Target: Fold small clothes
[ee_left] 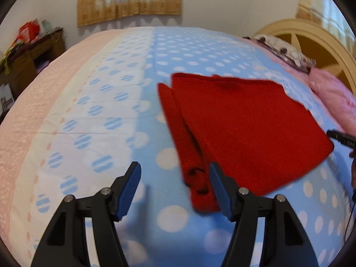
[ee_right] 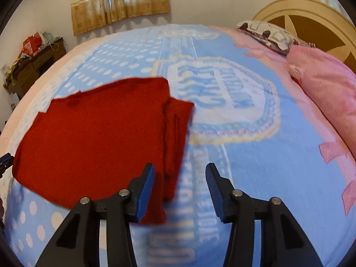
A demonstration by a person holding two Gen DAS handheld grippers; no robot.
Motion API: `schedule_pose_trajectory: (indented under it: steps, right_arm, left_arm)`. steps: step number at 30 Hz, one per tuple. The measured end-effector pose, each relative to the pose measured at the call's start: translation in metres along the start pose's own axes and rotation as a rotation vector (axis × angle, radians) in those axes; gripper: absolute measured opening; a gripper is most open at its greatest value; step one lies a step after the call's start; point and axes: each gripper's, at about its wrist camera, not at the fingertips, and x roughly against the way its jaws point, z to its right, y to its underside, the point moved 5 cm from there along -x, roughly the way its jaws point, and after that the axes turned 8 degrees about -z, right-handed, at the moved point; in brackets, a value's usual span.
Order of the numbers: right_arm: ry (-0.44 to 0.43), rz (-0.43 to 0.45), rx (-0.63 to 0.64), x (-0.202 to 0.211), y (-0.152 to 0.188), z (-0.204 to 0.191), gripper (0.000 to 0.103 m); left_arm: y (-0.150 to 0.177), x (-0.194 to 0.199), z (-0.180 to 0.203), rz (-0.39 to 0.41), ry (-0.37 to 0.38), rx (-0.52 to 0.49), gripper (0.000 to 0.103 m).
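A red knit garment [ee_left: 240, 124] lies flat on the blue dotted blanket [ee_left: 169, 51], its sleeves folded in along both sides. In the left wrist view my left gripper [ee_left: 175, 175] is open above the blanket, with the garment's left sleeve cuff [ee_left: 198, 178] between its fingers. In the right wrist view the same garment [ee_right: 95, 138] lies left of centre. My right gripper [ee_right: 180, 175] is open over its right folded sleeve [ee_right: 175, 146]. The right gripper's tip [ee_left: 340, 136] shows at the left wrist view's right edge.
Pink pillows [ee_right: 327, 89] and a patterned pillow [ee_right: 269, 33] lie by the cream headboard [ee_right: 311, 11] on the right. A wooden dresser [ee_right: 33, 64] with clutter stands at the far left. Curtains [ee_right: 120, 0] hang on the back wall.
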Motion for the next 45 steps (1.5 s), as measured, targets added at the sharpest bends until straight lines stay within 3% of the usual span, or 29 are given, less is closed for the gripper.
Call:
schedule_pose_trajectory:
  steps: [5, 9, 13, 15, 16, 18, 22, 28, 32, 36, 42, 43, 44, 45]
  right_arm:
    - [-0.093, 0.015, -0.004, 0.004, 0.001, -0.007, 0.048]
    - [-0.033, 0.004, 0.054, -0.003, 0.0, -0.018, 0.048]
    - [-0.033, -0.035, 0.063, -0.015, 0.003, -0.019, 0.048]
    - [-0.054, -0.041, 0.063, -0.017, 0.007, -0.021, 0.025]
    - [-0.054, -0.034, 0.064, -0.015, 0.008, -0.022, 0.007]
    - [-0.011, -0.002, 0.096, -0.004, 0.011, -0.026, 0.006]
    - [-0.021, 0.027, 0.137, 0.018, 0.026, -0.032, 0.004]
    - [-0.004, -0.013, 0.137, 0.011, 0.051, -0.021, 0.004]
    - [-0.044, 0.002, 0.085, 0.011, 0.044, -0.016, 0.005]
    - [-0.037, 0.005, 0.098, 0.009, 0.042, -0.023, 0.006]
    - [-0.06, -0.004, 0.068, 0.006, 0.043, -0.022, 0.006]
    - [-0.061, -0.005, 0.067, 0.006, 0.044, -0.022, 0.006]
    - [-0.06, -0.003, 0.068, 0.006, 0.044, -0.023, 0.006]
    - [-0.058, -0.002, 0.071, 0.006, 0.044, -0.023, 0.006]
  left_arm:
    - [0.001, -0.008, 0.003, -0.004, 0.012, 0.019, 0.064]
    - [0.004, -0.01, 0.004, -0.013, 0.028, 0.036, 0.064]
    - [0.008, -0.011, 0.007, -0.015, 0.022, 0.027, 0.065]
    - [0.008, -0.013, 0.005, -0.018, 0.024, 0.035, 0.066]
    - [0.009, -0.013, 0.005, -0.02, 0.028, 0.039, 0.066]
    - [0.009, -0.013, 0.005, -0.019, 0.029, 0.037, 0.066]
    - [0.013, -0.01, 0.005, -0.028, 0.033, 0.028, 0.066]
    - [0.024, -0.005, 0.008, -0.035, 0.026, 0.006, 0.066]
    - [0.02, 0.007, 0.008, 0.0, 0.035, 0.034, 0.059]
    - [0.015, 0.021, 0.014, 0.051, 0.069, 0.041, 0.059]
    - [0.015, 0.011, 0.025, 0.015, 0.071, 0.015, 0.059]
    - [0.017, 0.006, 0.026, 0.0, 0.045, -0.006, 0.048]
    - [0.019, 0.004, 0.026, -0.008, 0.03, -0.015, 0.016]
    - [0.021, 0.0, 0.024, -0.024, 0.039, -0.013, 0.006]
